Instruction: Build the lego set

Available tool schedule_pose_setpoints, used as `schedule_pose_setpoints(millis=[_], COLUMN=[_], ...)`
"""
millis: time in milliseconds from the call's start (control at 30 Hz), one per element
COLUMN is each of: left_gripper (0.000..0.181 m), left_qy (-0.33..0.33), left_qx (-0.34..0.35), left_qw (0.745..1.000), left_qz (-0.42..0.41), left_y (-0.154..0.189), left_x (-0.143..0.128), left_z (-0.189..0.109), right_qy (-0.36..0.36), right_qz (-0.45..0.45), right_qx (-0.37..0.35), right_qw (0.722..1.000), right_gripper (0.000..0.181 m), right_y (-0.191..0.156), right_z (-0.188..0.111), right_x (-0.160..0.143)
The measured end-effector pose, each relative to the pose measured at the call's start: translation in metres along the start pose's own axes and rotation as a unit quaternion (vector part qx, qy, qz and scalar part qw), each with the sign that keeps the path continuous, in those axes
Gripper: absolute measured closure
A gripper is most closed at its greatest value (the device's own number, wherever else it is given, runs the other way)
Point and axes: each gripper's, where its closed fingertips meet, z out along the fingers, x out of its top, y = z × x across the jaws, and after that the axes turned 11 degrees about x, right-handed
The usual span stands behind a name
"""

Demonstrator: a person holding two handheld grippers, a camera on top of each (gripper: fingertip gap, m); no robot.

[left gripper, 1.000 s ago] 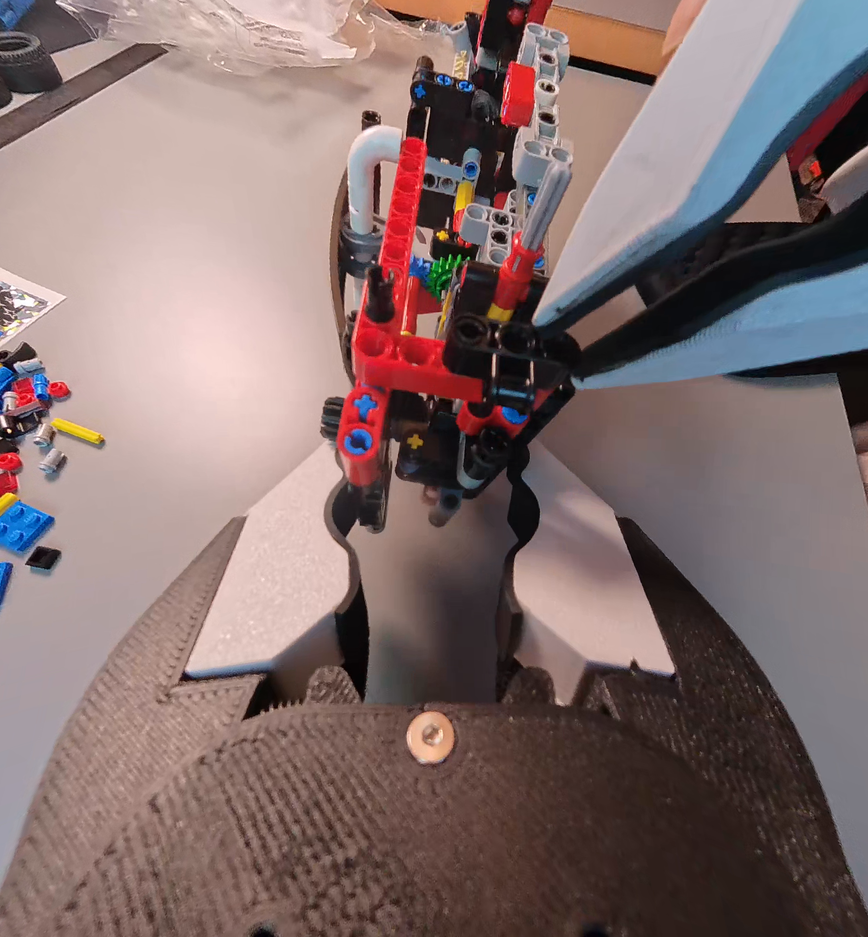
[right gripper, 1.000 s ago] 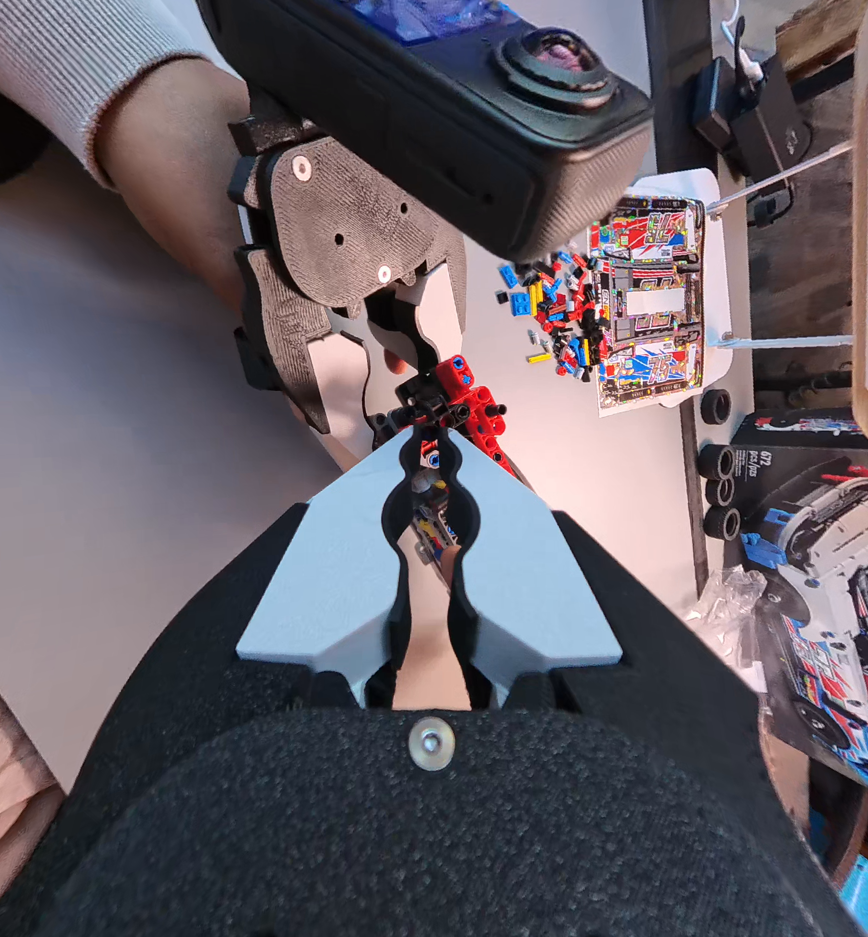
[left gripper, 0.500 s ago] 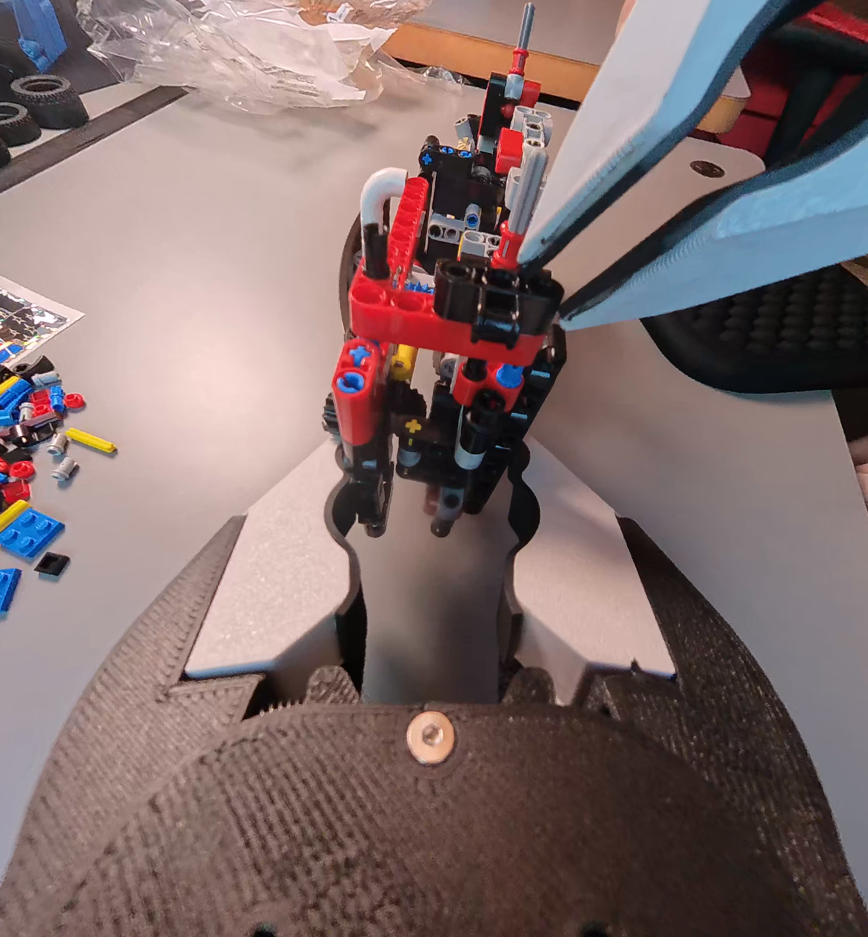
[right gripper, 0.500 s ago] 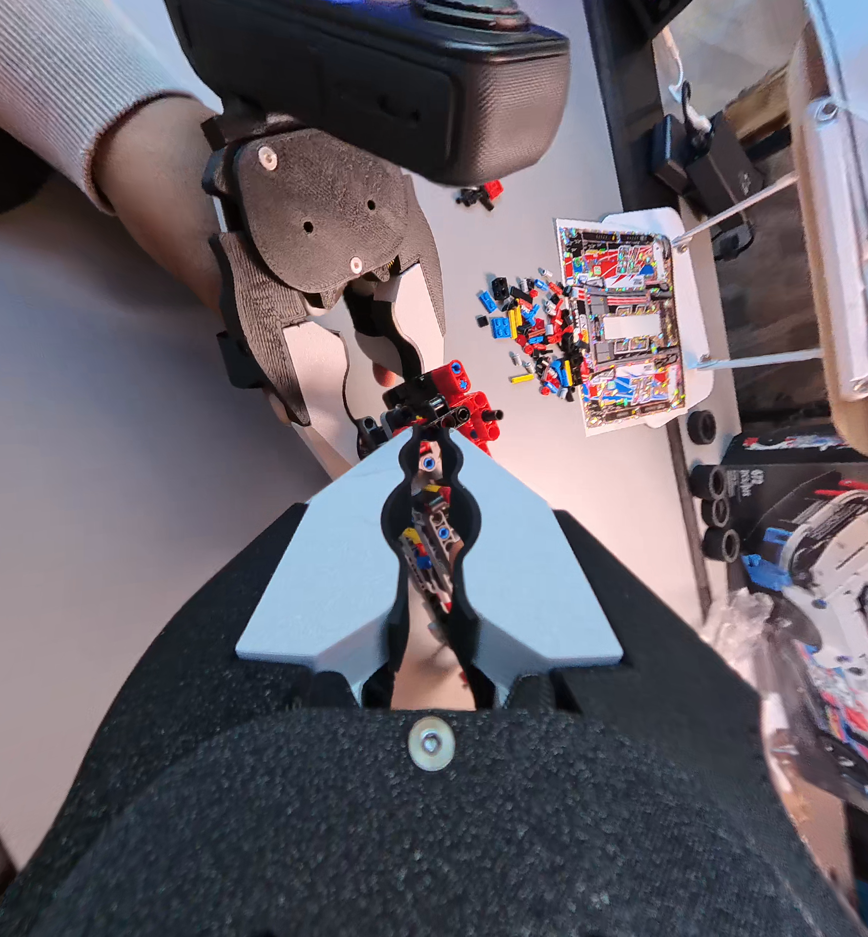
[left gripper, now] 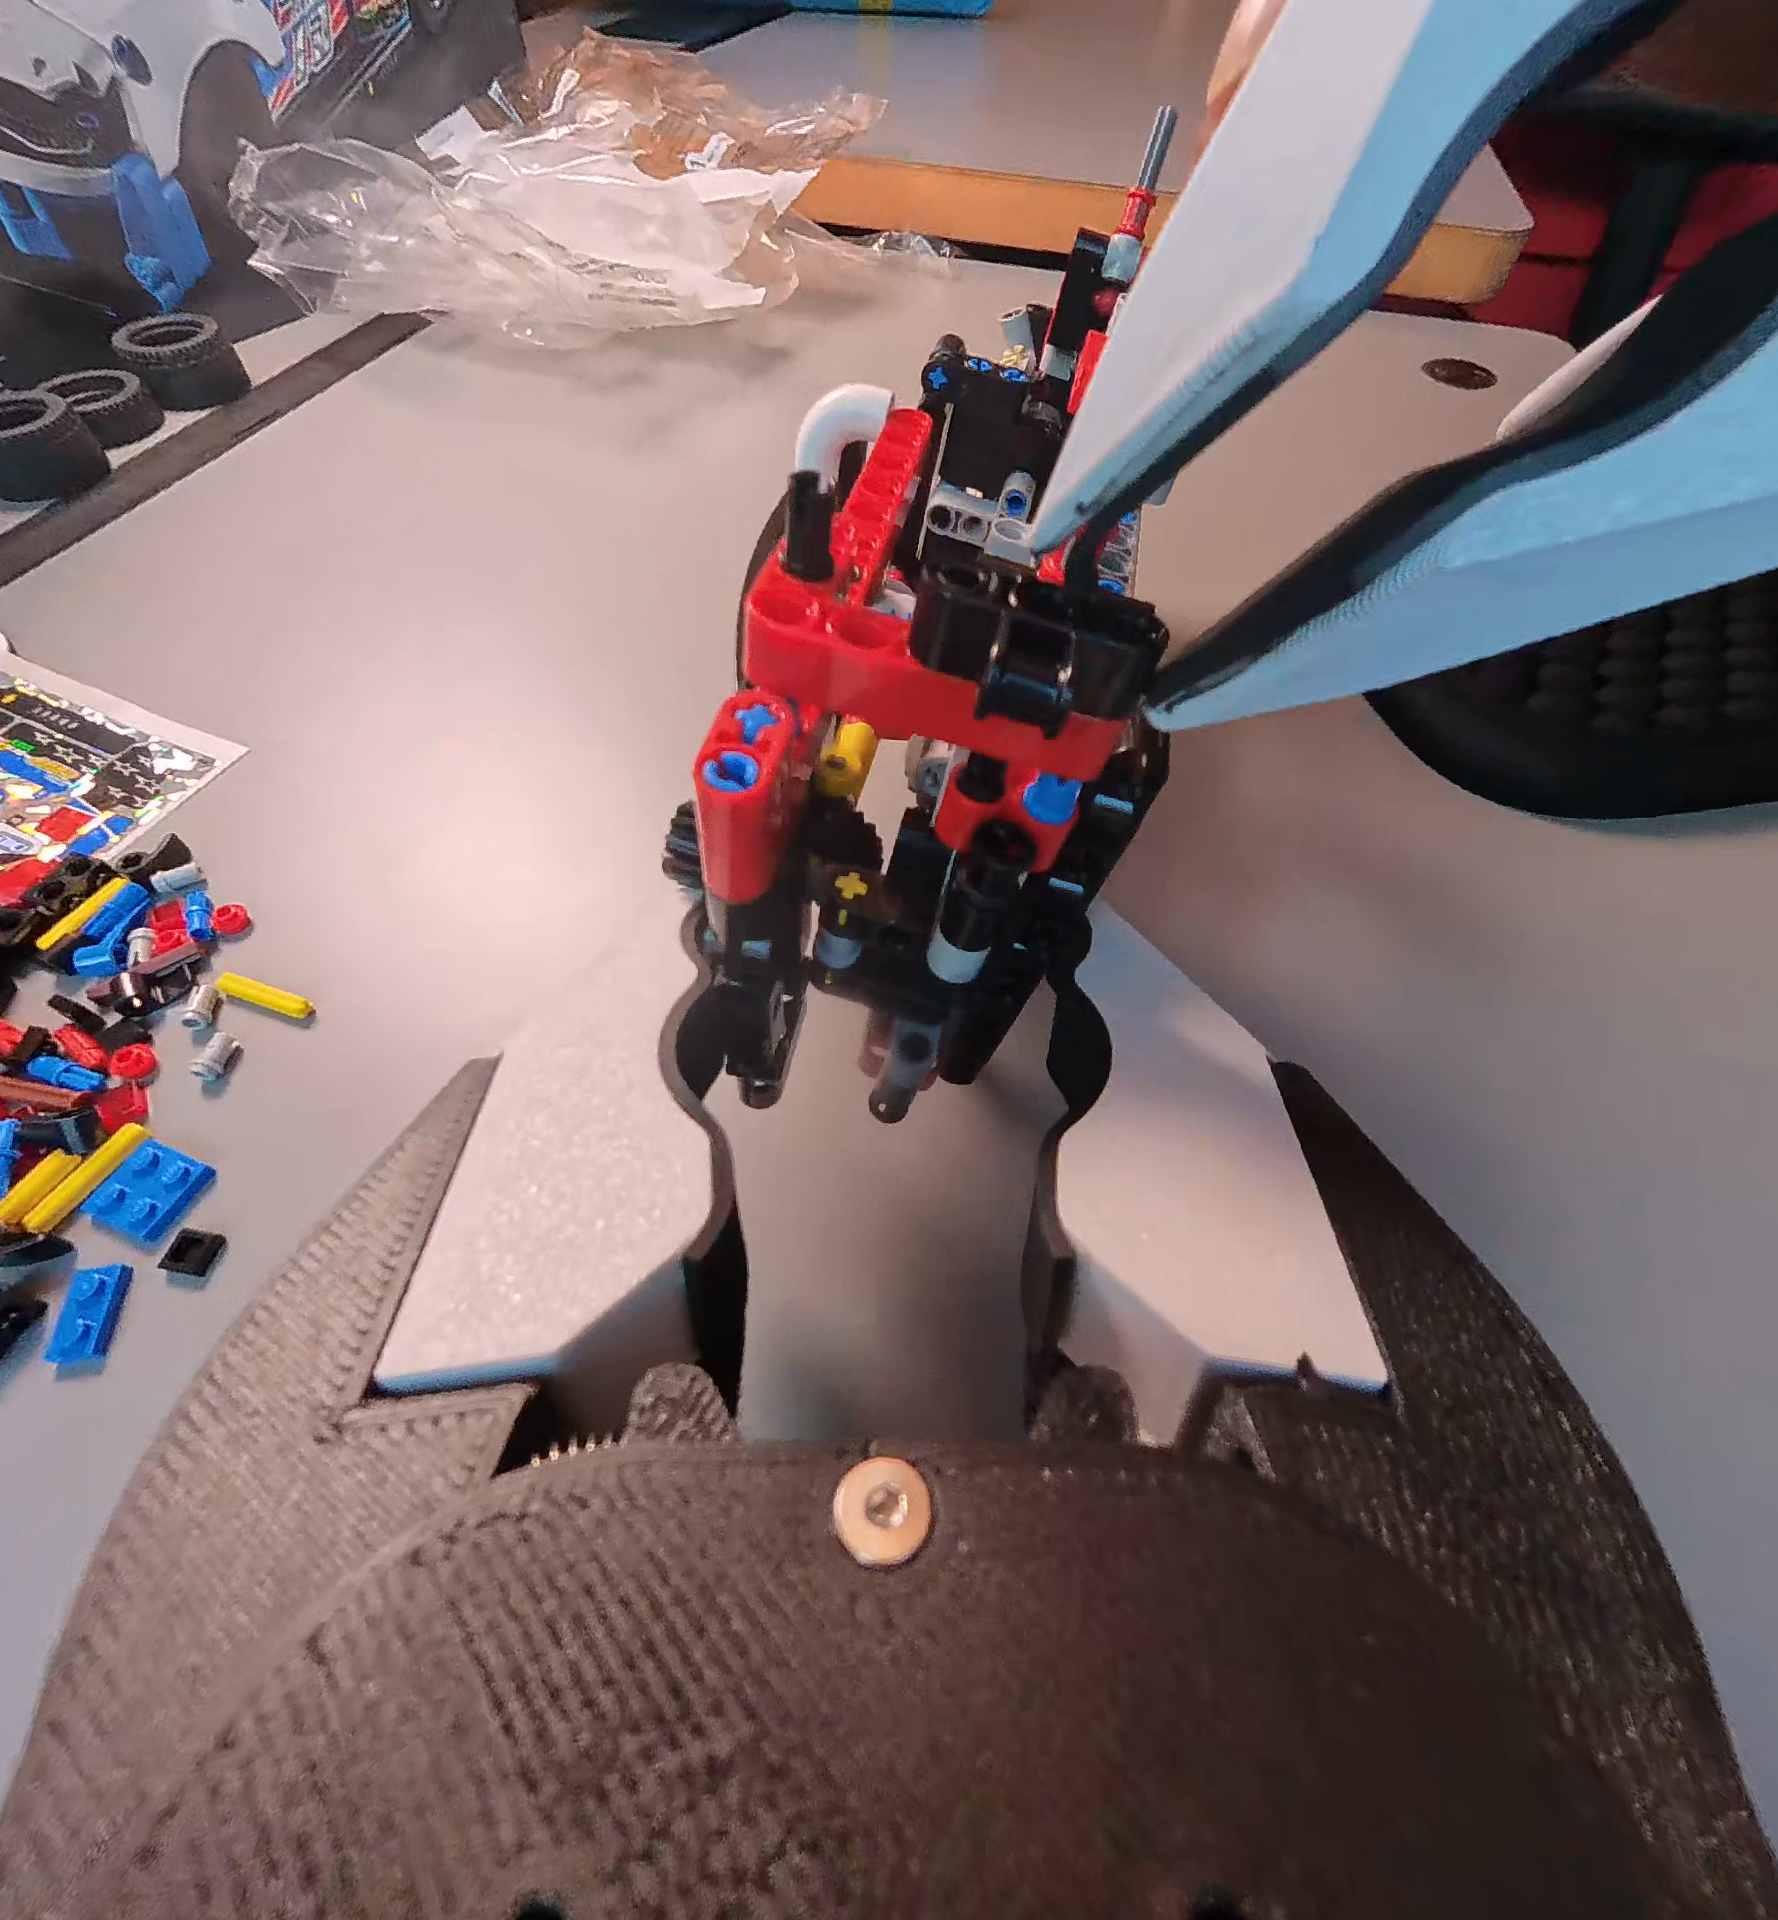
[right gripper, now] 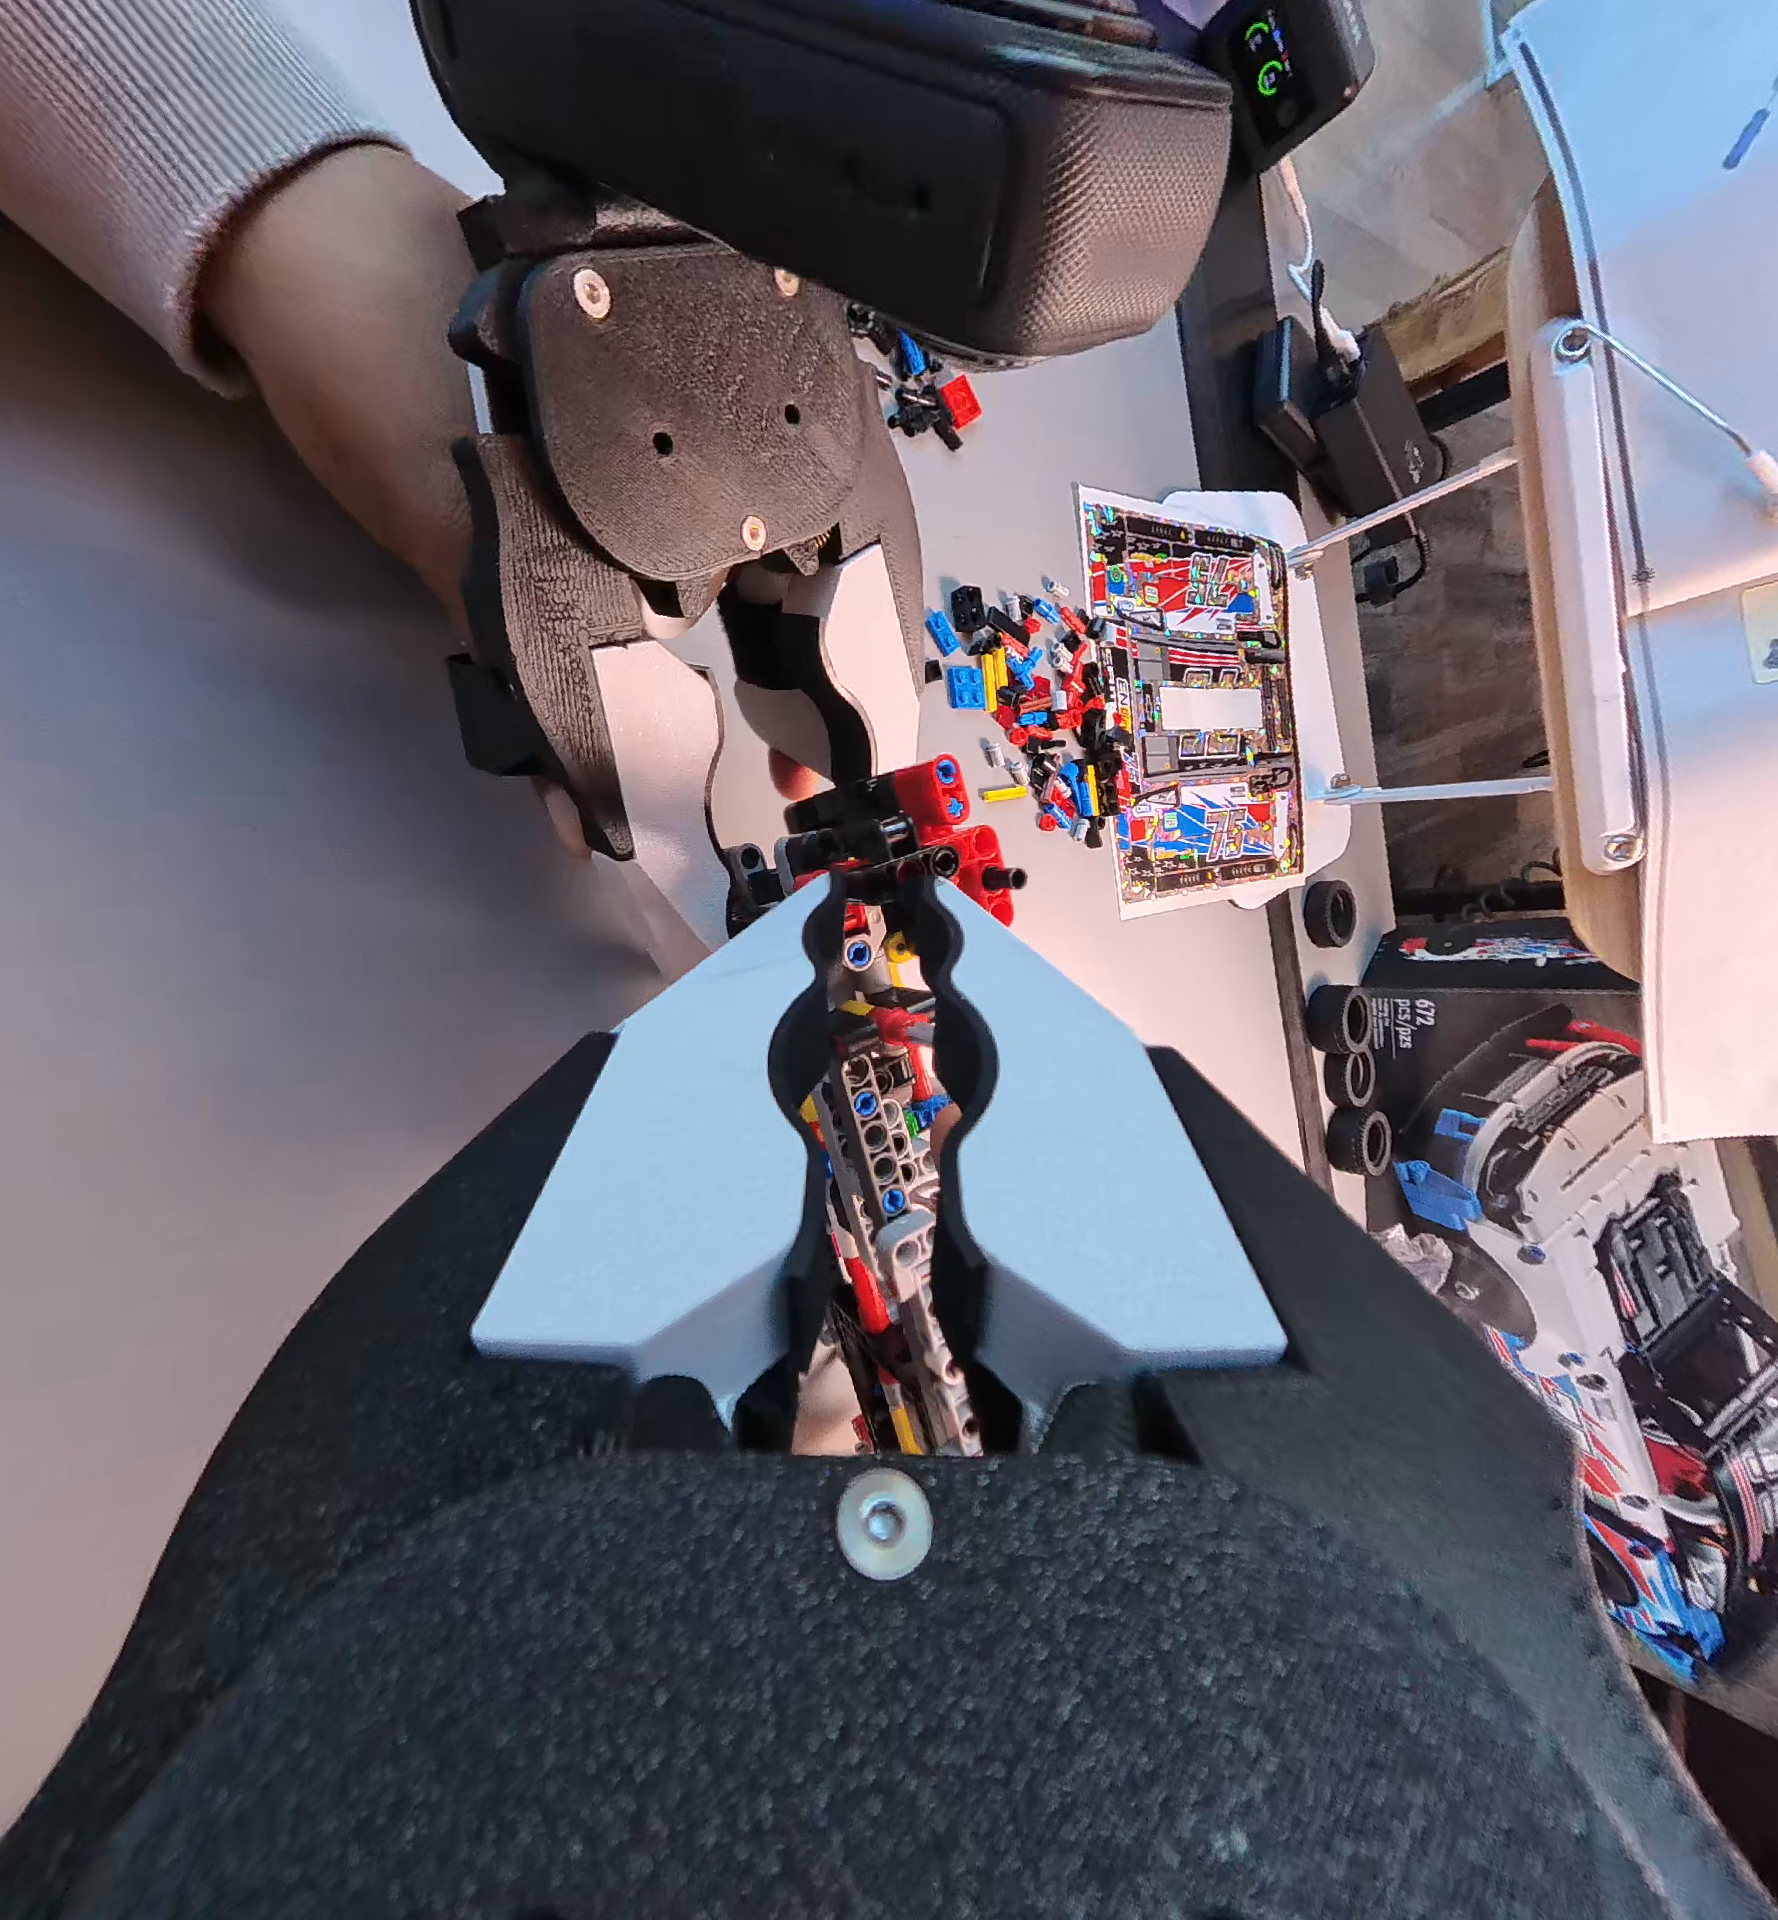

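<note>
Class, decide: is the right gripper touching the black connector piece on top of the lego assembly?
Touching. The left wrist view shows the right gripper with its fingertips closed against the black connector piece atop the lego assembly.

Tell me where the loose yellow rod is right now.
In the left wrist view the loose yellow rod lies flat on the grey table, at the right edge of the pile of loose pieces, left of the held lego assembly.

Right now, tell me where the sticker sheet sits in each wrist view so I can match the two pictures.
Left wrist view: the sticker sheet lies at the left edge, on the grey table, just behind the pile of loose bricks.
Right wrist view: it lies right of centre, upper half, with the same pile at its left side.
Shared landmark: the loose yellow rod beside the pile.
</note>
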Motion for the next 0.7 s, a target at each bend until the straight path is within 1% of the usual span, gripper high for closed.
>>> schedule_pose_setpoints(millis=[200,400,567,600,700], left_gripper=[0.121,0.119,0.119,0.119,0.119], left_qy=[-0.014,-0.017,-0.017,-0.017,-0.018], left_qx=[0.000,-0.001,-0.004,-0.004,-0.003], left_qw=[0.999,0.999,0.998,0.998,0.998], left_qz=[-0.031,-0.049,-0.059,-0.060,-0.060], left_y=[0.0020,0.0017,0.0003,0.0003,0.0006], left_x=[-0.0008,-0.0011,-0.0017,-0.0016,-0.0016], left_z=[-0.0007,-0.0015,-0.0021,-0.0022,-0.0021], right_qy=[-0.010,-0.006,-0.001,0.000,-0.002], right_qz=[-0.026,-0.017,-0.030,-0.030,-0.039], right_qx=[-0.026,-0.025,-0.035,-0.030,-0.028], right_qw=[0.999,1.000,0.999,0.999,0.999], right_gripper=[0.172,0.170,0.167,0.163,0.166], right_y=[0.0008,0.0021,0.0057,0.0043,0.0011], right_z=[-0.0009,0.0004,-0.0024,-0.0022,0.0035], right_x=[0.0012,0.0009,0.0056,0.0070,0.0062])
